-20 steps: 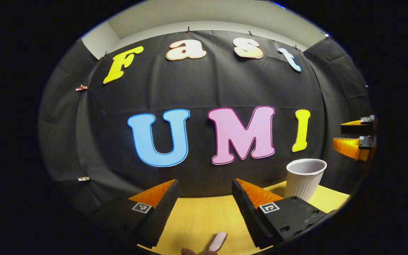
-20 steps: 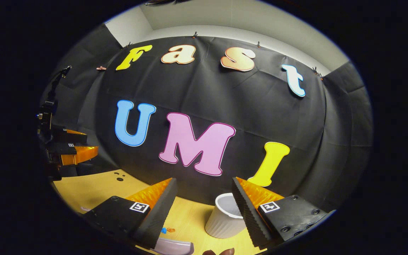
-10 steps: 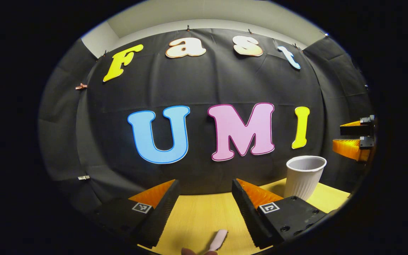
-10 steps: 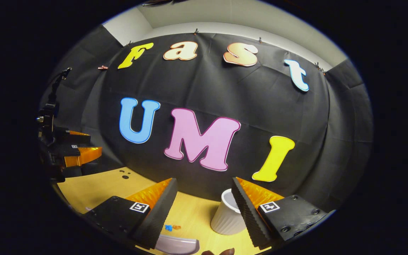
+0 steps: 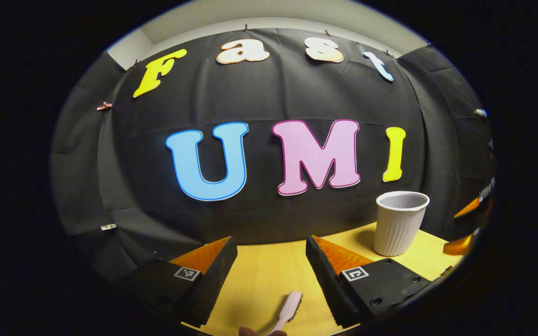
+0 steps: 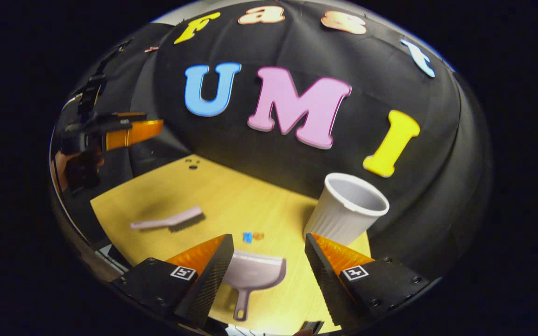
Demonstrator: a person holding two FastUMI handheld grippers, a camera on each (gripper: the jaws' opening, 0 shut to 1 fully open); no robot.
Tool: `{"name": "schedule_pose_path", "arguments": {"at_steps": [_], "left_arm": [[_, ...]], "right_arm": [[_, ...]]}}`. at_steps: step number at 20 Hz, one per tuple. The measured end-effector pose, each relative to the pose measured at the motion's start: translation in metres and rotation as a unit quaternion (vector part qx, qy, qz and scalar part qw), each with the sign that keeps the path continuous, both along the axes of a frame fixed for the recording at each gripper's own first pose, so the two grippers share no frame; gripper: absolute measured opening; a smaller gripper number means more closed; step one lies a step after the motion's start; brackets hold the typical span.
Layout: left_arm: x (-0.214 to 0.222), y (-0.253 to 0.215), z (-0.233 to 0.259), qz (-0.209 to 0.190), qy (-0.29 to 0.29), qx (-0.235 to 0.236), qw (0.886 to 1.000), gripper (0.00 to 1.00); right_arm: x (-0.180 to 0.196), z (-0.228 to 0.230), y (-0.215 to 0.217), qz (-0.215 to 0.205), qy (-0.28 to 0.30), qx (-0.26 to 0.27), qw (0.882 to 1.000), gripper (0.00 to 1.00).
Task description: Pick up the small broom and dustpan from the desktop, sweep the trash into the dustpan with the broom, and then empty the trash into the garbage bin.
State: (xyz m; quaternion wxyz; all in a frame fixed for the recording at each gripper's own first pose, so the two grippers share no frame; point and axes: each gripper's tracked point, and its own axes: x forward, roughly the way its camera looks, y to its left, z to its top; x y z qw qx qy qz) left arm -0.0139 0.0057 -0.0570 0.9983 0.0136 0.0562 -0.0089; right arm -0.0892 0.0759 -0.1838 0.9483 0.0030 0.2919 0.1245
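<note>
Left gripper: your fingers are spread wide above the desktop, holding nothing.
Right gripper: your fingers are spread too, hanging over the dustpan without touching it.
Broom: it lies flat, left of the dustpan; in the left gripper view the bottom edge cuts it off.
Trash: small blue and orange bits beyond the dustpan, too small to make out.
Garbage bin: it stands upright at the back right.

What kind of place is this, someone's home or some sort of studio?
Most likely a staged recording booth, not a home: black cloth wall all around, a bare wooden desktop laid with a small broom, dustpan and white bin.
</note>
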Motion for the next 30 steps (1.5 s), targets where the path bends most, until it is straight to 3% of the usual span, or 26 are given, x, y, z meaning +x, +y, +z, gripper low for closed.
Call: {"name": "schedule_pose_path", "arguments": {"at_steps": [4,8,12,16,21,23,24,26,30], "left_arm": [[-0.005,0.003,-0.012,0.001,0.012,0.002,1.0,0.94],[-0.012,-0.001,-0.023,-0.006,0.023,0.014,1.0,0.94],[-0.02,-0.005,-0.028,-0.005,0.028,0.014,0.999,0.94],[-0.023,-0.003,-0.031,-0.002,0.034,0.018,0.999,0.94],[-0.029,0.002,-0.034,0.008,0.04,0.023,0.999,0.94],[-0.03,0.003,-0.037,0.011,0.043,0.025,0.999,0.94],[-0.031,0.003,-0.039,0.013,0.046,0.024,0.999,0.94],[-0.031,0.005,-0.045,0.017,0.054,0.02,0.998,0.94],[-0.03,0.004,-0.069,0.017,0.083,0.012,0.996,0.94]], "right_arm": [[-0.032,-0.068,0.014,0.006,0.111,-0.001,0.994,0.96],[-0.061,-0.127,0.025,0.02,0.217,0.008,0.976,0.93],[-0.071,-0.187,0.036,0.007,0.282,0.027,0.959,0.88],[-0.057,-0.223,0.044,0.008,0.311,0.004,0.95,0.84],[-0.041,-0.25,0.049,0.005,0.343,-0.006,0.939,0.6],[-0.039,-0.258,0.052,-0.001,0.352,-0.009,0.936,0.58],[-0.038,-0.256,0.051,-0.003,0.352,-0.011,0.936,0.58],[-0.032,-0.257,0.055,-0.005,0.342,-0.013,0.939,0.41],[-0.03,-0.255,0.058,0.009,0.329,0.01,0.944,0.36]]}}
